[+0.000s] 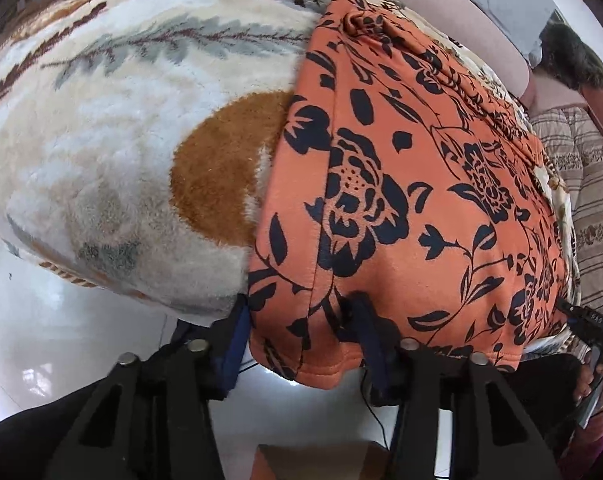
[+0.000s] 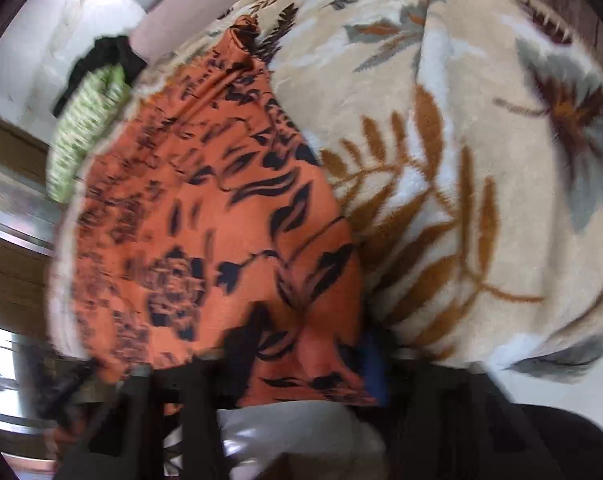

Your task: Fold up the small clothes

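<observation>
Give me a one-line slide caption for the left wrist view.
Left gripper straddles the orange floral garment's near hem on a plush blanket.

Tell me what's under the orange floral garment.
The orange floral garment lies on a plush leaf-patterned blanket, which shows along its sides. The blanket directly beneath is covered, so anything else there is hidden.

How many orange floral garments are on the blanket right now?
1. The orange floral garment lies on the leaf-print blanket, its near hem hanging over the edge between both grippers' fingers. More could be hidden beneath it.
</observation>
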Demonstrator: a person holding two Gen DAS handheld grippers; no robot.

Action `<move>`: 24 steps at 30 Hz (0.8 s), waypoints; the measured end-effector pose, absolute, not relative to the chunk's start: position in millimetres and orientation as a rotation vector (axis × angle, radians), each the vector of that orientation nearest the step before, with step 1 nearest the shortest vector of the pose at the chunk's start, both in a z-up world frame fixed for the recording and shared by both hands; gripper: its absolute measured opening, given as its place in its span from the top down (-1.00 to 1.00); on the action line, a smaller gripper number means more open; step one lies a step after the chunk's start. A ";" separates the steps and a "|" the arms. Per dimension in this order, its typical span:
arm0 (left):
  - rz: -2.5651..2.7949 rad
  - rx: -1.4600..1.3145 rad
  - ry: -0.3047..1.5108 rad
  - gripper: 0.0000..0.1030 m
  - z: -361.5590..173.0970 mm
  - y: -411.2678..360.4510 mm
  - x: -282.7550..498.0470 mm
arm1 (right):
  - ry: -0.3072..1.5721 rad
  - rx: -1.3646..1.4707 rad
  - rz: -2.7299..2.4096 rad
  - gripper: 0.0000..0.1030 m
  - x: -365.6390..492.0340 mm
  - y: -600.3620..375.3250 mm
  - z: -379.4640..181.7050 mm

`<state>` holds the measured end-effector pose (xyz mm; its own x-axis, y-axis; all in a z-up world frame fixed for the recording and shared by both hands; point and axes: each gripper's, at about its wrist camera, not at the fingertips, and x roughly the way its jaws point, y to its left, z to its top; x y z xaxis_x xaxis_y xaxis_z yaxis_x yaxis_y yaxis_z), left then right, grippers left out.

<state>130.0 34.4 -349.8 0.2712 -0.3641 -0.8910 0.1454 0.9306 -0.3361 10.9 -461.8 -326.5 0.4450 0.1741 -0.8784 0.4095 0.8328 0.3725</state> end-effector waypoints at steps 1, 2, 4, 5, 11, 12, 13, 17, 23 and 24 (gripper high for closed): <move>-0.350 -0.187 1.252 0.38 -348.6 31.3 129.5 | 1.115 0.583 -0.160 0.66 9.9 -460.8 -323.9; -0.361 -0.172 1.251 0.53 -346.3 28.3 128.7 | 1.105 0.593 -0.149 0.77 8.2 -462.3 -321.5; -0.384 -0.142 1.244 0.81 -340.3 21.1 127.2 | 1.091 0.619 -0.127 0.79 5.7 -464.3 -315.7; -0.391 -0.122 1.239 0.82 -336.2 18.0 125.9 | 1.083 0.630 -0.116 0.79 4.5 -464.7 -311.3; -0.485 -0.193 1.198 0.83 -311.3 16.5 128.7 | 0.974 0.747 -0.004 0.80 2.4 -472.3 -275.9; -0.491 -0.196 1.200 0.83 -311.8 15.7 131.3 | 0.965 0.759 0.005 0.80 1.5 -473.9 -273.0; -0.490 -0.184 1.214 0.83 -315.1 13.5 133.3 | 0.965 0.767 0.016 0.80 3.1 -475.6 -272.0; -0.436 -0.149 1.302 0.45 -339.9 3.3 139.7 | 1.070 0.750 0.013 0.74 15.9 -471.4 -290.6; -0.442 -0.204 1.335 0.60 -349.9 11.8 144.0 | 1.114 0.783 0.012 0.73 18.6 -466.6 -313.2; -0.443 -0.196 1.336 0.77 -349.5 13.4 142.7 | 1.115 0.773 0.025 0.73 20.7 -464.1 -313.8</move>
